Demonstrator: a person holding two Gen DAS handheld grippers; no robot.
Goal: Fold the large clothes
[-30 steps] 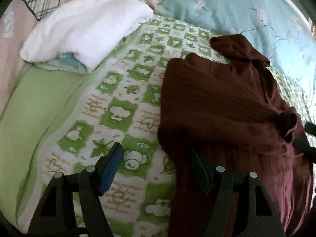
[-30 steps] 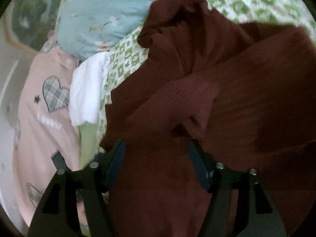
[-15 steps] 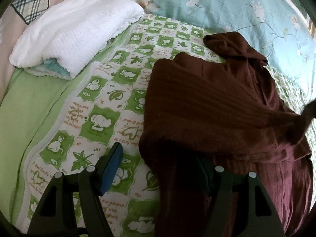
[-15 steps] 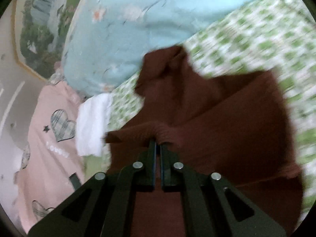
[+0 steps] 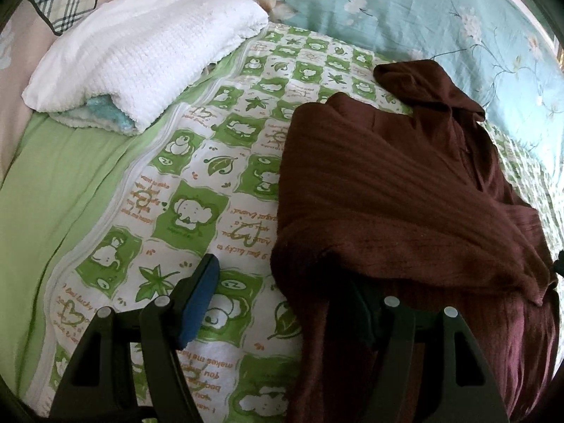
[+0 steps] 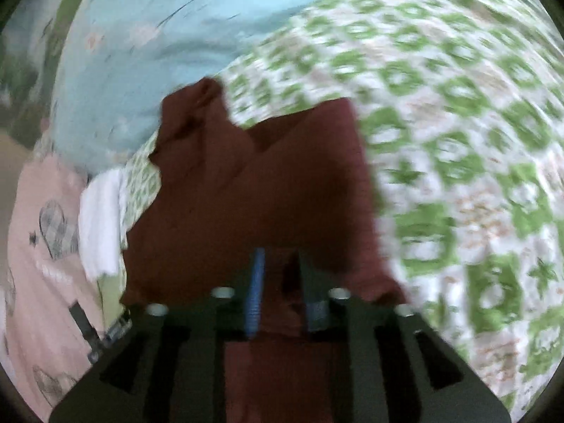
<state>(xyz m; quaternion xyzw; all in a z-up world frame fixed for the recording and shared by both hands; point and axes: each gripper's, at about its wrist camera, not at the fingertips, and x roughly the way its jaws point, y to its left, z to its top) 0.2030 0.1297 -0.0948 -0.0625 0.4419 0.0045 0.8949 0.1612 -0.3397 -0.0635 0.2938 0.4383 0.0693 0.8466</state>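
A dark maroon ribbed garment (image 5: pixel 394 190) lies on the green-and-white patterned bedspread (image 5: pixel 197 190), with a sleeve folded across its body. My left gripper (image 5: pixel 278 292) is open at the garment's near left edge: its left finger is over the bedspread and its right finger is hidden under the cloth. In the blurred right wrist view the garment (image 6: pixel 268 183) fills the middle. My right gripper (image 6: pixel 282 282) has its jaws a little apart, with maroon cloth between them.
A folded white towel (image 5: pixel 148 49) lies at the far left on the green sheet. A light blue floral pillow (image 5: pixel 405 10) runs along the back. A pink quilt with a plaid heart (image 6: pixel 46 232) lies at the left in the right wrist view.
My right gripper closed on the sleeve, carried it across the garment, and has now parted its jaws. The sleeve now lies folded over the body. My left gripper moved slightly forward and stayed open.
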